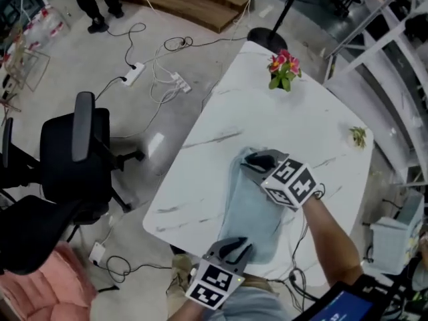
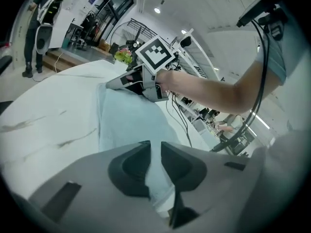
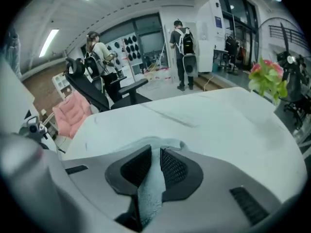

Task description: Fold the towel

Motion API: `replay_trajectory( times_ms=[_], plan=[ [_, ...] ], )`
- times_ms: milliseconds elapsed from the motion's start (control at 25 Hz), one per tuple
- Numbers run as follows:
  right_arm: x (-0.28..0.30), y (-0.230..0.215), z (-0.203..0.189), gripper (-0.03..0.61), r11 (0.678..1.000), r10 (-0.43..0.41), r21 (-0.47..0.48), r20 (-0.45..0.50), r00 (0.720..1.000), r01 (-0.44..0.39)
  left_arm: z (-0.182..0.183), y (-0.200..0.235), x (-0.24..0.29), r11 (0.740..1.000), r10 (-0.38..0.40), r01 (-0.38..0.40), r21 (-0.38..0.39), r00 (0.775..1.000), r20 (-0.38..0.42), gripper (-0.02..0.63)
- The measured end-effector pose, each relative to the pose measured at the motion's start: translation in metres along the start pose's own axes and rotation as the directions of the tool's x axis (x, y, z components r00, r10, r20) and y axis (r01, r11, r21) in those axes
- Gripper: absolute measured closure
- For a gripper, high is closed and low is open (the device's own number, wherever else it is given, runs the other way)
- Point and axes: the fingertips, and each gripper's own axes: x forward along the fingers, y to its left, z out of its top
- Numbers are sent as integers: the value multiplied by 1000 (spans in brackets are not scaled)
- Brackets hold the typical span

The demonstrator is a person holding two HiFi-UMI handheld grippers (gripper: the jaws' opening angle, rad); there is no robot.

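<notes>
Pale-blue soft cloth towel, lower centre, likely limp and light; left gripper and right gripper each clamp an edge; corners seem the best hold.

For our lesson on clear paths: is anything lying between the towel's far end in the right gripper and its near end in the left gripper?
Nothing visible does. The right gripper and left gripper are both shut on the towel, with only cloth between them; the flowers stand farther off on the table.
</notes>
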Motion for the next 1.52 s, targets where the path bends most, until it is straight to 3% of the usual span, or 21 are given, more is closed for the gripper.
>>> replay_trajectory(
  times_ms=[120, 200, 360, 400, 440, 480, 600, 760, 880, 1000, 1160, 1280, 1400, 1520],
  plan=[
    [-21, -1, 19, 483, 999, 23, -34, 58, 998, -21, -1, 6, 1, 1000, 1, -1, -24, 1000, 1, 545],
    [-42, -10, 25, 458, 999, -11, -32, 93, 996, 14, -2, 6, 1, 1000, -2, 2, -28, 1000, 1, 546],
    [-40, -22, 10, 405, 996, -62, -57, 42, 997, 64, -3, 5, 2, 1000, -4, 4, -22, 1000, 0, 548],
    [-34, -23, 6, 409, 994, -77, -75, 24, 997, 79, -3, 5, 2, 1000, -4, 4, -18, 1000, -2, 548],
    [-29, -25, 5, 504, 990, -99, -99, 17, 995, 100, -4, 5, 3, 1000, -4, 4, -14, 1000, -5, 549],
    [-28, -26, 8, 546, 986, -118, -119, 26, 993, 120, -4, 5, 4, 1000, -4, 4, -8, 1000, -10, 549],
    [-44, -18, 41, 547, 978, -136, -138, 130, 982, 154, -7, 2, 7, 1000, -5, 6, 15, 1000, -27, 549],
    [-56, 2, 86, 546, 966, -97, -213, 225, 969, 146, -8, 0, 4, 1000, -1, 2, 21, 1000, -28, 548],
    [-30, 1, 86, 546, 957, -88, -259, 177, 980, 132, -11, -1, 5, 1000, -4, 4, 6, 1000, -16, 548],
    [11, -17, 61, 545, 958, -88, -265, 74, 993, 105, -12, -2, 4, 1000, 7, -7, 15, 1000, -10, 548],
    [37, -35, 43, 536, 984, -13, -179, 41, 999, 20, -12, 2, 6, 999, 27, -27, 31, 1000, -6, 549],
    [8, -39, 70, 403, 994, 49, -100, 146, 988, -34, -16, 5, 8, 999, 33, -33, 22, 999, -16, 549],
    [-53, -65, 98, 407, 999, -49, -2, 308, 950, 52, -15, 8, 8, 999, 34, -33, 9, 999, -36, 552],
    [-91, -94, 67, 457, 980, -201, 63, 272, 941, 191, -11, 8, 4, 1000, 30, -30, 1, 998, -48, 555]
  ],
)
